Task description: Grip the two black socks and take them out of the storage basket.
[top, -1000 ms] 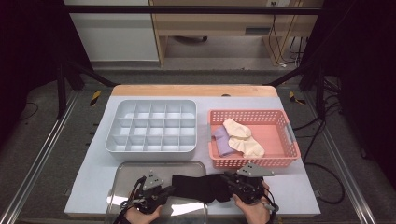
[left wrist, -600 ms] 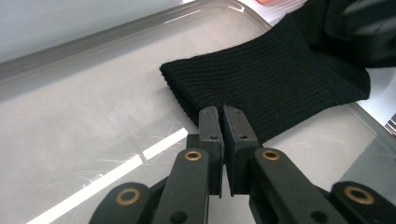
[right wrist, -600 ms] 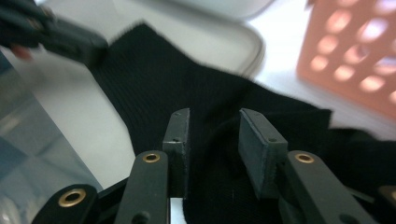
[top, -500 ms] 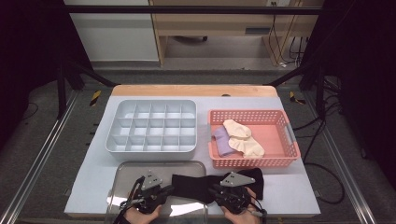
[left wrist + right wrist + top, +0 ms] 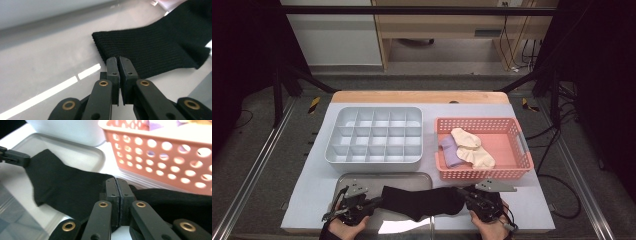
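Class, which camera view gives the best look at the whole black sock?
The high view: the black sock stretches between both grippers over the tray. The left gripper view shows its ribbed cuff end at the shut jaws; the right gripper view shows its middle, pinched.

Sock (image 5: pixel 419 200) on tray (image 5: pixel 362 178), before organizer (image 5: pixel 374 135)

Black ribbed sock (image 5: pixel 419 201), stretched flat and horizontal at the bottom centre of the high view; ends pinched; cuff at left.
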The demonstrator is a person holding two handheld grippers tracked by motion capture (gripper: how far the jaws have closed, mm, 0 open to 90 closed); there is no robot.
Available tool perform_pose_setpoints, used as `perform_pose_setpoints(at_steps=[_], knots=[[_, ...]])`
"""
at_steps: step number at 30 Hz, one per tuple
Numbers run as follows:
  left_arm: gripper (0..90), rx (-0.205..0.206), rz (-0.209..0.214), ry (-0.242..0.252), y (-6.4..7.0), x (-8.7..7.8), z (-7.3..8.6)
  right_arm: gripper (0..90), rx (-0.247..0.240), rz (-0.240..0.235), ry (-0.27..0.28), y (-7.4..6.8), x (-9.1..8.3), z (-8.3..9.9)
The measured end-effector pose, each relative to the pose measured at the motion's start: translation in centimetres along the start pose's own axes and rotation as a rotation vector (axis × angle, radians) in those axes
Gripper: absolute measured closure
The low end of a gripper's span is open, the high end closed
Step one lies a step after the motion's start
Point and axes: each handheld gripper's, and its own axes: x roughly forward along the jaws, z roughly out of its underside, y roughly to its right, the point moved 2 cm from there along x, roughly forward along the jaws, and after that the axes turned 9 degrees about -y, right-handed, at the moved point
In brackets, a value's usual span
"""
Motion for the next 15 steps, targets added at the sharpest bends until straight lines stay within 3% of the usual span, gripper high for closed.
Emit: perform_pose_setpoints(at_steps=[2,6,9,12,15], knots=[[86.3,0.006,-0.002,-0.012,-0.1,0.2,0.0,89.4,0.006,0.019,-0.022,0.3,0.5,0.1],[86.1,0.004,-0.014,-0.001,-0.2,0.3,0.0,89.3,-0.008,0.106,-0.079,0.8,1.5,0.2],[85.1,0.014,-0.023,0.007,-0.2,0.4,-0.1,88.5,-0.003,0.107,-0.102,1.0,1.8,0.4],[81.8,0.018,-0.033,0.022,-0.2,0.3,-0.1,84.3,-0.006,0.081,-0.081,0.9,1.4,0.2],[73.8,0.014,-0.041,0.046,-0.3,0.2,-0.2,78.8,-0.017,0.083,-0.018,1.1,0.2,-0.3]])
